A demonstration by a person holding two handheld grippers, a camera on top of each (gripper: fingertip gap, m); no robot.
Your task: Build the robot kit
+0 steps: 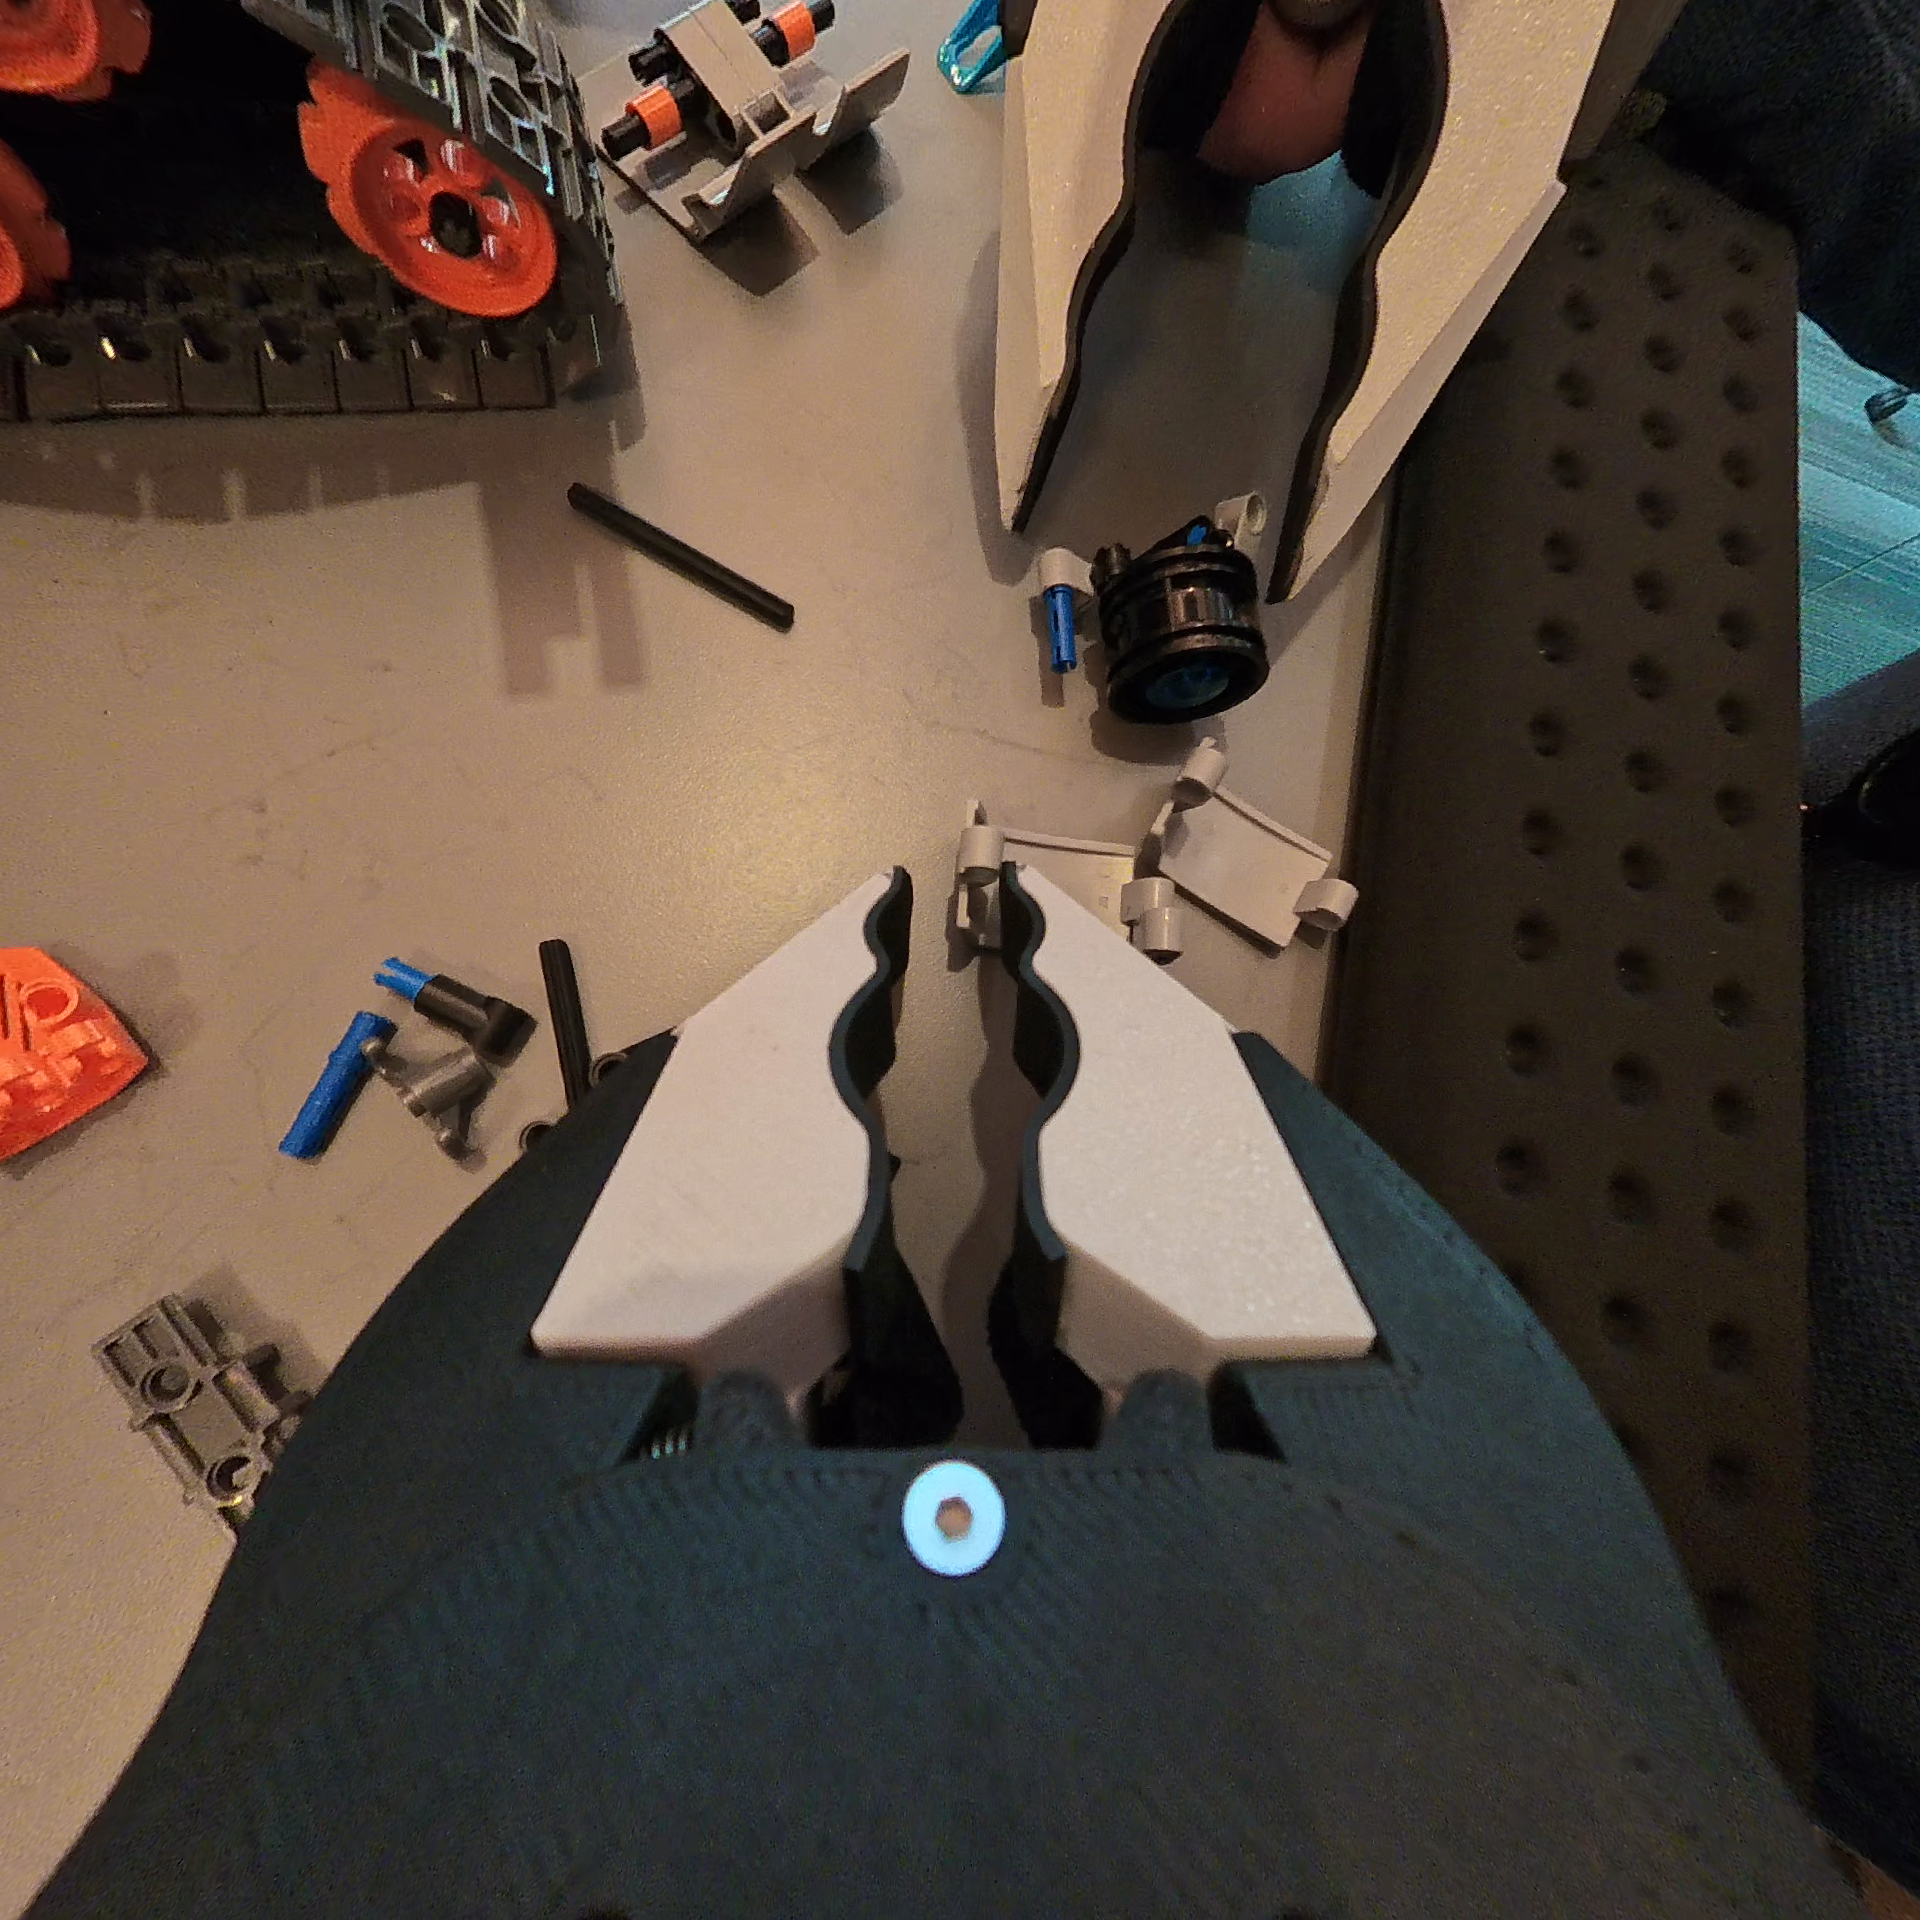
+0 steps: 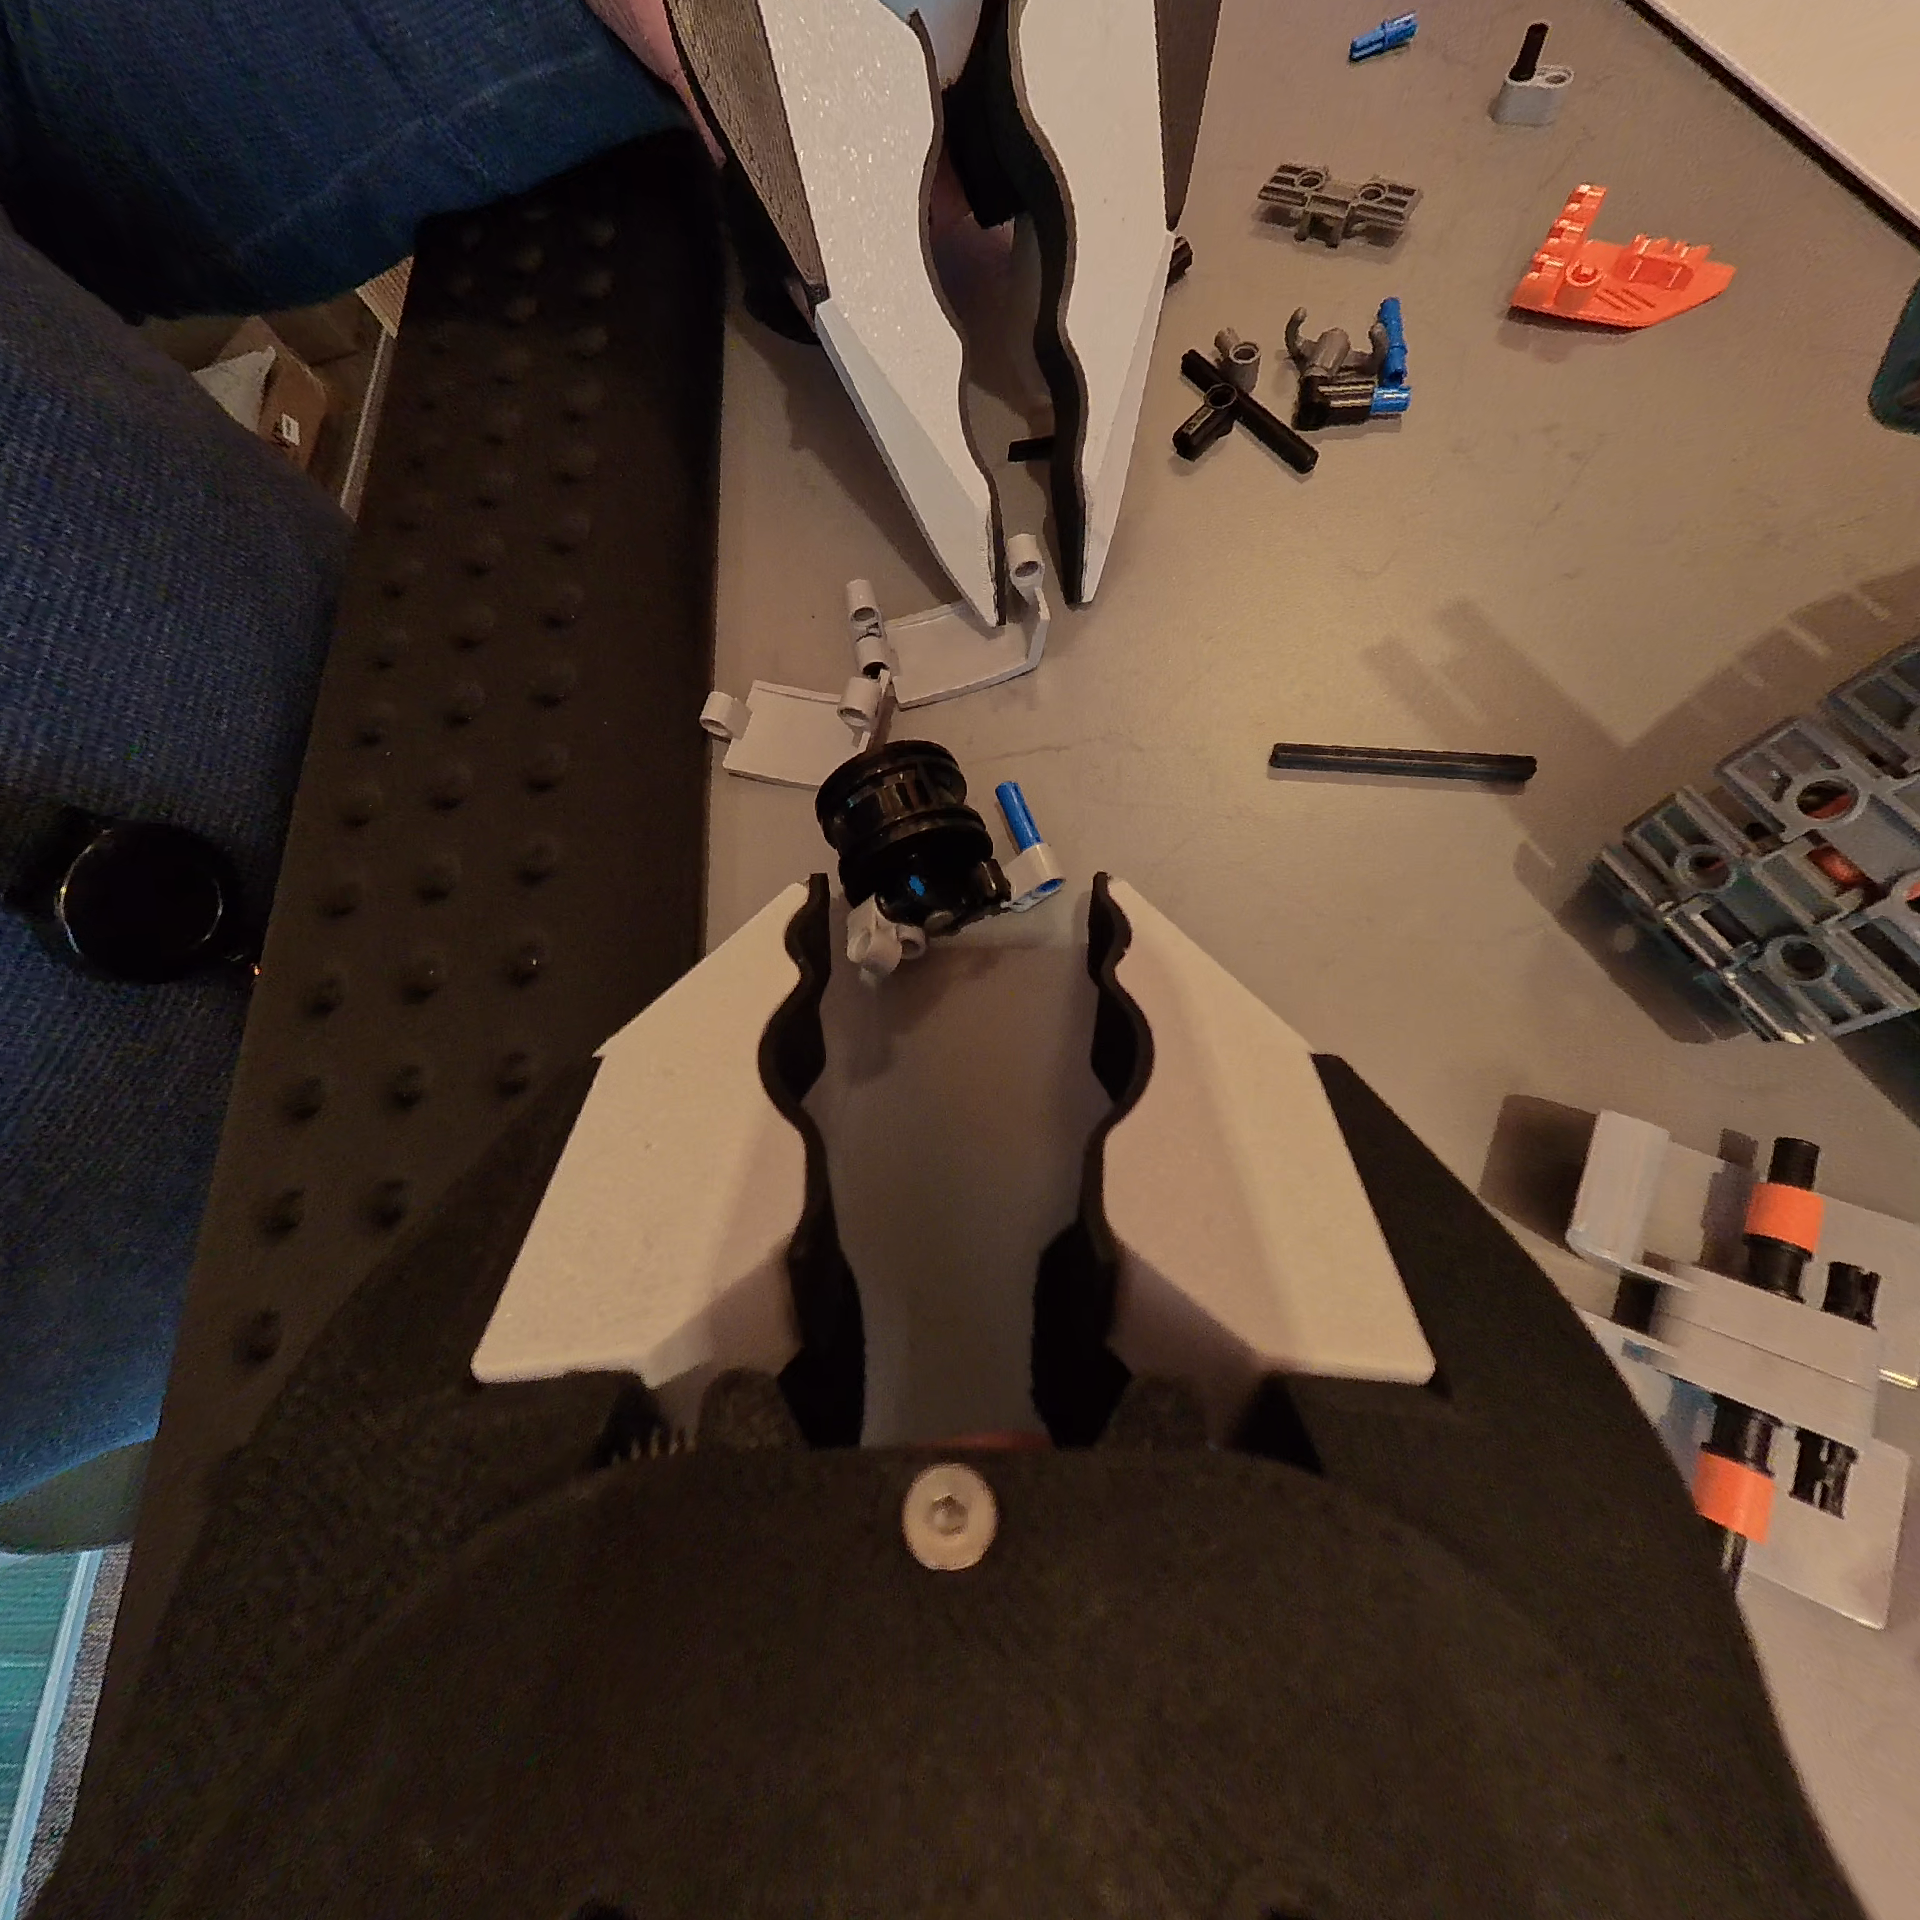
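Left gripper [image 1: 954, 883], jaws narrowly parted, straddles a grey panel's [image 2: 961, 649] pin tab without clamping; right gripper [image 2: 956, 896], jaws wide and empty, frames the black wheel [image 2: 902, 821] on the table [image 1: 520, 779].

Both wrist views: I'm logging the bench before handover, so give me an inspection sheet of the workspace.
Surface: grey table, black dimpled mat along its edge.
Job's things: black wheel; curved grey panel; second panel beside it.
Clutter: tracked model, black axle, blue pin, orange piece.
Grippers: left gripper tips straddle the curved grey panel's lug, grip unclear; right gripper open, black wheel just ahead.
Cables: nothing seen.
Surroundings: blue sleeve, black watch.
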